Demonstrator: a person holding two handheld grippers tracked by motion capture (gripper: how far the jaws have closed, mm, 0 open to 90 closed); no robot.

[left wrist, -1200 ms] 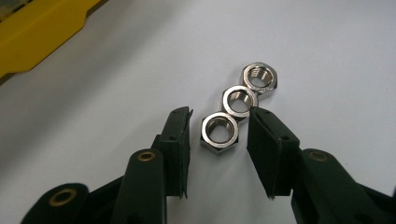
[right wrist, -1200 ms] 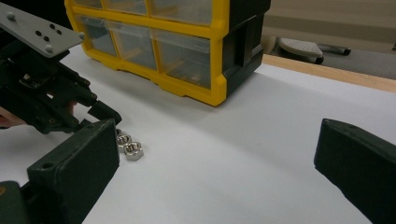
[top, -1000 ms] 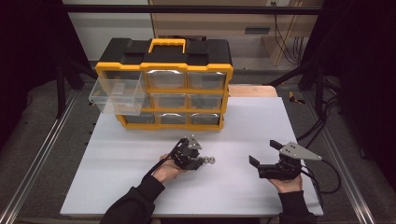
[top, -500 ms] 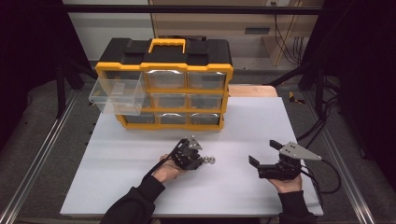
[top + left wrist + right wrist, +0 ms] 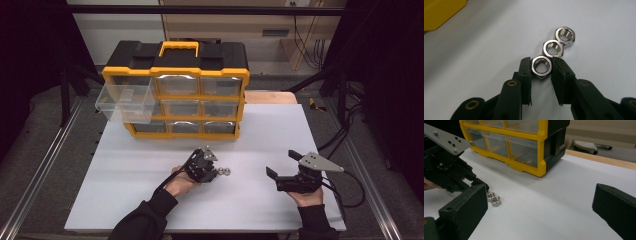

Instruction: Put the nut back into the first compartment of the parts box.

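White table (image 5: pixel 150 200), grey floor (image 5: pixel 55 145) w/ metal rails, dark surrounds, wall cables

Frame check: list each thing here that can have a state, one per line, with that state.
Left tongs: jaws closed against the nearest nut, on the table.
Nearest nut: flat on the table, between the jaws.
Other two nuts: flat, in a row, touching.
Right tongs: open, holding nothing.
Top-left drawer: pulled out.
Other drawers: shut.
Organizer: upright, handle folded down.
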